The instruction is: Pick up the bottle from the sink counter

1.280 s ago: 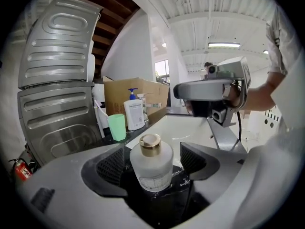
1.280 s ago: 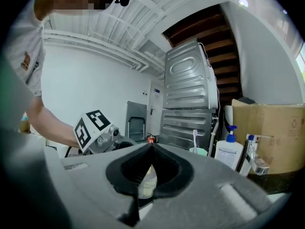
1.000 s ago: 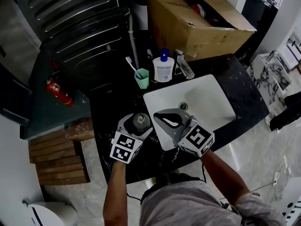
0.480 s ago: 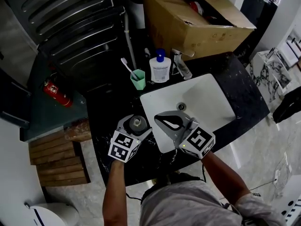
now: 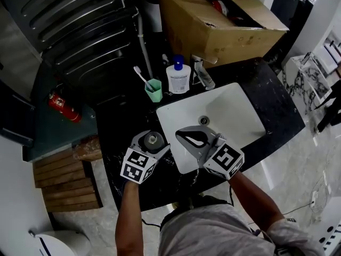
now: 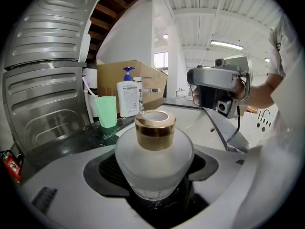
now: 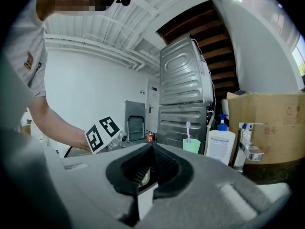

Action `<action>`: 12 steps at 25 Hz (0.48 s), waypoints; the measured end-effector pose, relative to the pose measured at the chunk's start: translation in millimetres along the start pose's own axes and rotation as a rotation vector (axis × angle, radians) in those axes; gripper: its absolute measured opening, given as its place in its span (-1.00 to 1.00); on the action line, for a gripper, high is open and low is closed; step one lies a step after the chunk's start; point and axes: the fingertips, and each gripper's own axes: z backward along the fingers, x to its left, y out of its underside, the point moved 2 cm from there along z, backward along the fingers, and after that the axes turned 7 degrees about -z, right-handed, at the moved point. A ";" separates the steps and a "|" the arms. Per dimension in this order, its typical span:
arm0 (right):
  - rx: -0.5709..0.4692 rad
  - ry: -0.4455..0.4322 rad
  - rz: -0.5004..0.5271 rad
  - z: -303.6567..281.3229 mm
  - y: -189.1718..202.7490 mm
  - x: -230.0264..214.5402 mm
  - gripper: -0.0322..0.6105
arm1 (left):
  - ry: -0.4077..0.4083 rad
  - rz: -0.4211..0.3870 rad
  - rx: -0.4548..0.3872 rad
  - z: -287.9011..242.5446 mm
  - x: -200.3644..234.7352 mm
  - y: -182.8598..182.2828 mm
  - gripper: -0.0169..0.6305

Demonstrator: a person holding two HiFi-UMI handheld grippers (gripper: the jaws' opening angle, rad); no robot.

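A frosted round bottle [image 6: 154, 162] with a gold cap stands on the black sink counter [image 5: 114, 124], left of the white basin [image 5: 237, 111]. My left gripper [image 5: 153, 138] reaches around it, and the bottle sits in the hollow between the jaws. Those jaws are closing, and dark gaps still show on both sides of the glass. My right gripper [image 5: 178, 132] hovers over the basin's front left corner, just right of the bottle. Its jaws meet at the tips with nothing between them.
At the back of the counter stand a green cup [image 5: 153, 90] with a toothbrush, a white pump bottle [image 5: 178, 77] and the faucet [image 5: 202, 71]. A large cardboard box [image 5: 224, 20] sits behind them. A grey ribbed appliance [image 5: 69, 20] and a red fire extinguisher [image 5: 62, 105] are to the left.
The head view has drifted a little, so everything sits slightly lower-left. Both grippers keep their places relative to the bottle and the basin.
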 end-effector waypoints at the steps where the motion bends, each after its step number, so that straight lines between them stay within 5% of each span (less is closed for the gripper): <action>1: -0.002 0.001 0.002 0.8 -0.1 -0.3 -0.90 | 0.001 -0.001 0.000 0.0 -0.2 -0.1 0.09; 12: -0.001 -0.002 0.002 6.0 -1.6 1.4 -0.90 | -0.045 0.011 0.013 2.5 -0.4 -0.8 0.07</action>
